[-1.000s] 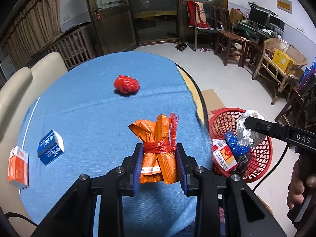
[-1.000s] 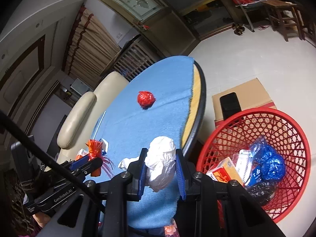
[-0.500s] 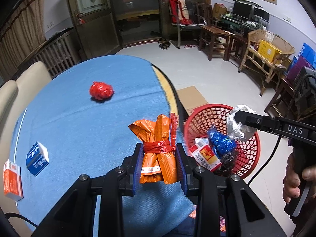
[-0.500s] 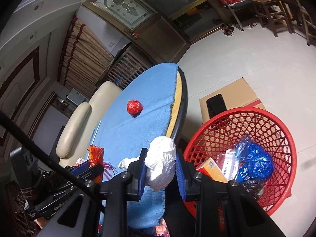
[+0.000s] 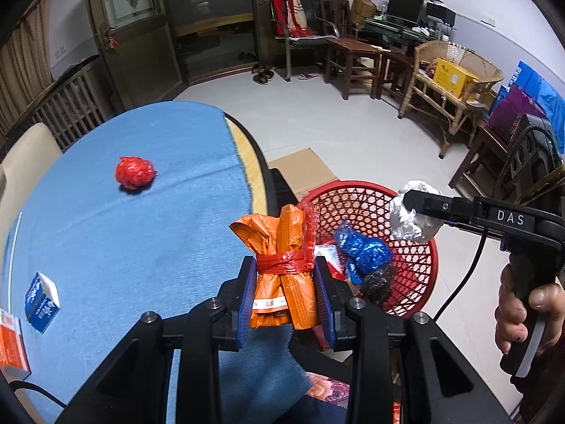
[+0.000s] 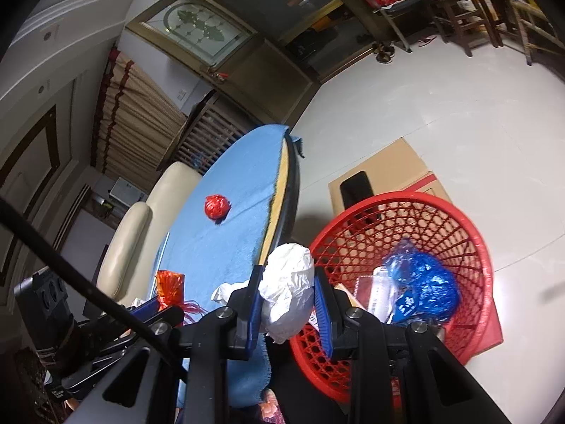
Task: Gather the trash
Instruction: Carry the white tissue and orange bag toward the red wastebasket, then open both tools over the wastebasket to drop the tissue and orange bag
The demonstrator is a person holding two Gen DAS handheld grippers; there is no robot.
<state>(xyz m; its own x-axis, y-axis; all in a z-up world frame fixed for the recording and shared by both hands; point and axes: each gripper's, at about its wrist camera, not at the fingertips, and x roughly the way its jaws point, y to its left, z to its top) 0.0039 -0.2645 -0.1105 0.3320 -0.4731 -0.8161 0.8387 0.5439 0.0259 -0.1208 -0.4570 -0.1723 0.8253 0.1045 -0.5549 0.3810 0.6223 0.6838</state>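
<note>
My left gripper is shut on an orange wrapper bundle tied with red string, held at the table's right edge beside the red basket. My right gripper is shut on a crumpled white wad, held over the basket's left rim. The wad looks silvery in the left wrist view. The basket holds a blue crumpled bag and cartons. A red crumpled ball lies on the blue tablecloth.
A blue-white carton and an orange carton lie at the table's left. A flat cardboard box lies on the floor behind the basket. A cream sofa stands beyond the table. Chairs and desks line the far wall.
Both grippers have swung right, towards the basket, each still holding its item. The basket now looms larger and closer in both views.
</note>
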